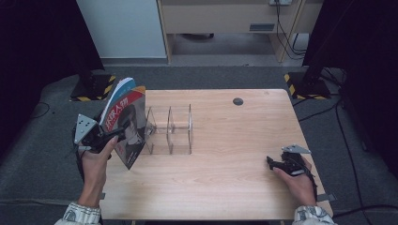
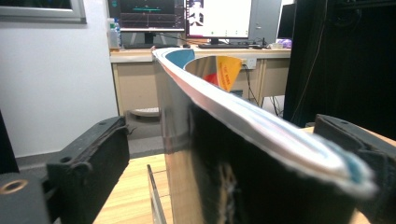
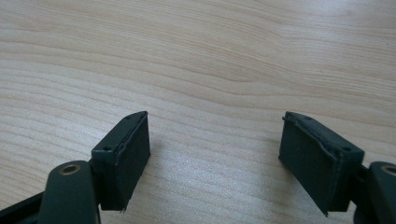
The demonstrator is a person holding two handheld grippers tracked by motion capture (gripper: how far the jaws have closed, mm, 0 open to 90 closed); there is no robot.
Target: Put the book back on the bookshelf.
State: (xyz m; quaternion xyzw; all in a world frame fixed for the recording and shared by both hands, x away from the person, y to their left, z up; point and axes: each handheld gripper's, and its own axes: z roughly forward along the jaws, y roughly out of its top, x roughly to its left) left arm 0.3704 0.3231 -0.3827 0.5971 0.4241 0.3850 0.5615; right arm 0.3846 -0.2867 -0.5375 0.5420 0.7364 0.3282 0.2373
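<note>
A few glossy magazines (image 1: 126, 122), red and blue covers in front, stand on edge and lean left at the left end of a clear acrylic divider rack (image 1: 171, 129). My left gripper (image 1: 117, 133) reaches in from the left at their near edge. In the left gripper view the magazines (image 2: 261, 126) pass between the jaws of my left gripper (image 2: 219, 140). The left pad stands clear of the cover, and the jaws are open. A rack divider (image 2: 154, 196) shows below. My right gripper (image 1: 272, 161) rests at the table's right front, and in its own view my right gripper (image 3: 215, 140) is open over bare wood.
The wooden table (image 1: 225, 178) has a round cable hole (image 1: 238, 101) at the back. The rack's other slots hold nothing. Black stands with hazard-striped bases (image 1: 305, 86) flank the table's far corners. A desk with monitors (image 2: 187, 21) lies beyond.
</note>
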